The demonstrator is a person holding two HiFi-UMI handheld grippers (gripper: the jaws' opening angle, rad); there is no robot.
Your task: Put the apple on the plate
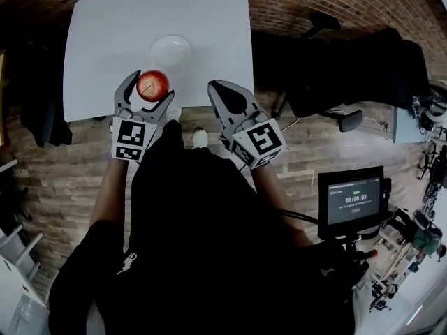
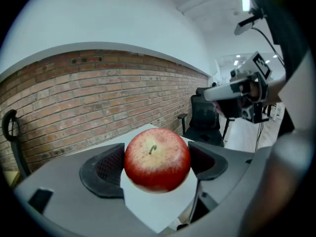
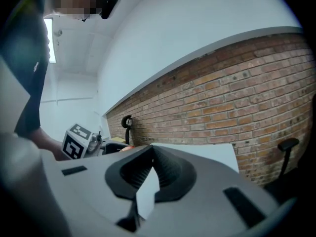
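**Apple gripped in your left tongs, plate ahead of them**

Your left tongs [image 1: 149, 87] are clamped on the apple [image 2: 157, 158], one jaw pressed to each side and the stem facing back toward the camera. You hold it over the near edge of the white bench [image 1: 98, 40]. The plate [image 1: 171, 49] lies ahead of the left tongs' tips, slightly to their right, apart from the apple. Your right tongs [image 1: 218, 89] sit beside the left ones, to their right. Their jaws are closed tip to tip with nothing between them, also at the bench's near edge.
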